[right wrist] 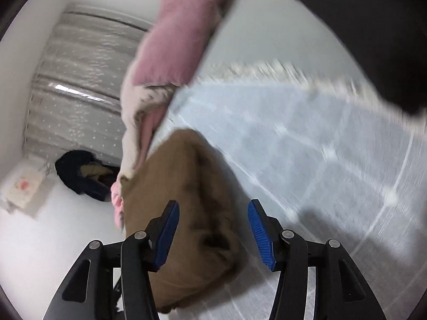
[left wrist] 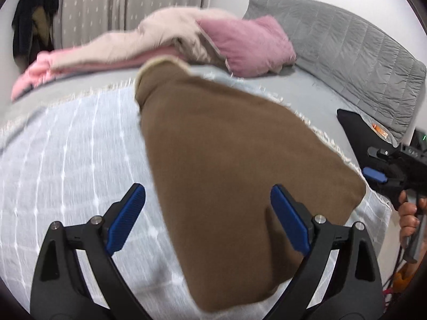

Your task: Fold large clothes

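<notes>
A folded brown garment [left wrist: 229,176] lies on the pale blue checked bedspread [left wrist: 66,154]. My left gripper [left wrist: 208,218] is open above its near end, one blue pad on each side, holding nothing. My right gripper [right wrist: 210,229] is open over the same brown garment [right wrist: 186,200], which shows dark creases in the right wrist view. In the left wrist view the right gripper [left wrist: 379,173] shows at the right edge, held by a hand, beside the garment's right corner.
A heap of pink and beige clothes [left wrist: 170,42] lies at the far side of the bed. A grey quilted blanket [left wrist: 347,53] lies at the far right. Dark clothes [left wrist: 34,18] hang by the curtain. The spread's fringed edge [right wrist: 280,69] runs across the bed.
</notes>
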`<control>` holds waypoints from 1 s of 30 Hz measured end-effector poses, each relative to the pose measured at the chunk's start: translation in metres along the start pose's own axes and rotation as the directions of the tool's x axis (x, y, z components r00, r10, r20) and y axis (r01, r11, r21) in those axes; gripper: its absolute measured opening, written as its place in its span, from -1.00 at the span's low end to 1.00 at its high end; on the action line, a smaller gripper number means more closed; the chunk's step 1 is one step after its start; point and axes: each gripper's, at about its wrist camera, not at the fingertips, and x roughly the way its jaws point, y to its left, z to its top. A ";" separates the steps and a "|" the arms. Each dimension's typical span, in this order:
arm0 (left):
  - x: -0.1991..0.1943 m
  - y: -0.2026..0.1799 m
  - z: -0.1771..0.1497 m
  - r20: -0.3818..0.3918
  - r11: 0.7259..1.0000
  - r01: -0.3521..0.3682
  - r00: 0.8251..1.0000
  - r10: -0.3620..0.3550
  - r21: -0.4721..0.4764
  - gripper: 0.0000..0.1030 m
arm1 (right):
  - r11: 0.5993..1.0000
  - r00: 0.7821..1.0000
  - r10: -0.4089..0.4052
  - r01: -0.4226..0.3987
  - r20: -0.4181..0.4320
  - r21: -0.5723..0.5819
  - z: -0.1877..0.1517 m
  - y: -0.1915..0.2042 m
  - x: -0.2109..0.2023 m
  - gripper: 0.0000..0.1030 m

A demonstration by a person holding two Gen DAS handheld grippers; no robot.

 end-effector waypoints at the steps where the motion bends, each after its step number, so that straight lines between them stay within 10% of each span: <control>1: 0.002 -0.004 0.004 0.004 1.000 0.005 1.000 -0.005 0.004 0.84 | 0.997 1.000 -0.011 0.011 0.002 -0.071 -0.002 0.023 0.003 0.06; 7: 0.034 -0.028 0.000 -0.111 0.998 0.063 0.992 -0.060 0.021 0.84 | 0.958 0.997 -0.028 0.006 -0.071 -0.286 -0.026 0.094 0.056 0.07; 12: 0.027 -0.038 -0.030 -0.065 0.987 -0.017 0.998 0.027 0.162 0.92 | 0.935 0.983 -0.144 0.099 -0.110 -0.340 -0.050 0.070 0.098 0.07; 18: 0.009 0.012 -0.029 -0.176 0.983 0.133 0.972 -0.154 -0.125 0.94 | 0.976 0.993 -0.039 0.015 -0.108 -0.219 -0.037 0.036 0.064 0.12; 22: 0.009 0.054 -0.015 -0.228 0.926 0.161 0.942 -0.247 -0.341 0.94 | 0.985 0.998 -0.052 0.049 -0.018 -0.167 -0.027 0.031 0.021 0.68; 27: 0.027 0.092 -0.011 -0.237 0.780 0.225 0.872 -0.428 -0.583 0.98 | 0.982 0.988 -0.127 0.114 -0.083 -0.151 0.002 0.027 0.035 0.80; 30: 0.047 0.103 -0.015 -0.272 0.763 0.158 0.873 -0.404 -0.627 0.98 | 0.973 0.969 -0.179 0.147 -0.173 -0.180 0.018 0.020 0.056 0.81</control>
